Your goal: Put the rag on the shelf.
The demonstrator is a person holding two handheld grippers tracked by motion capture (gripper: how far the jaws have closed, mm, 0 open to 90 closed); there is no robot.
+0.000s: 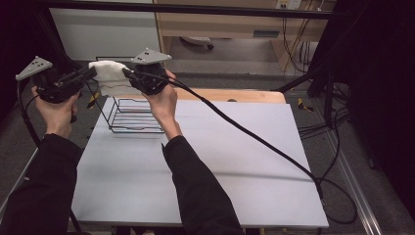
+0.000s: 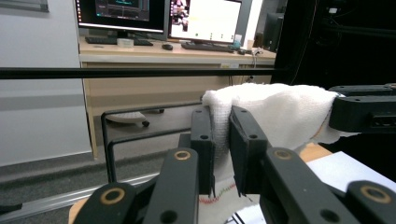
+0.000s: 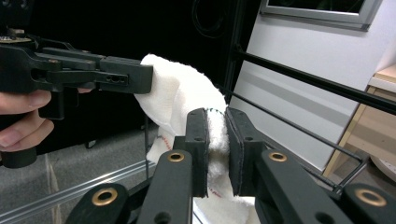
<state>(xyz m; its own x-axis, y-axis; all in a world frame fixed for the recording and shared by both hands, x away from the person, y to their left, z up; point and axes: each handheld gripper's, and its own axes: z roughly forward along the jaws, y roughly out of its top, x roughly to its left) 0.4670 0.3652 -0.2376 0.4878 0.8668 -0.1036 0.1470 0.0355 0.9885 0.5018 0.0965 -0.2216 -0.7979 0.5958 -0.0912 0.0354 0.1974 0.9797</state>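
The white cloth (image 1: pixel 108 77) hangs in the air above the black wire rack (image 1: pixel 131 115), stretched between both tongs. The left tongs (image 1: pixel 91 72) pinch its left end, jaws clenched on the fabric with a red stitch line showing below them. The right tongs (image 1: pixel 126 73) clamp its right end the same way. The rack stands on the grey table (image 1: pixel 235 161), at its far left corner, directly below the cloth.
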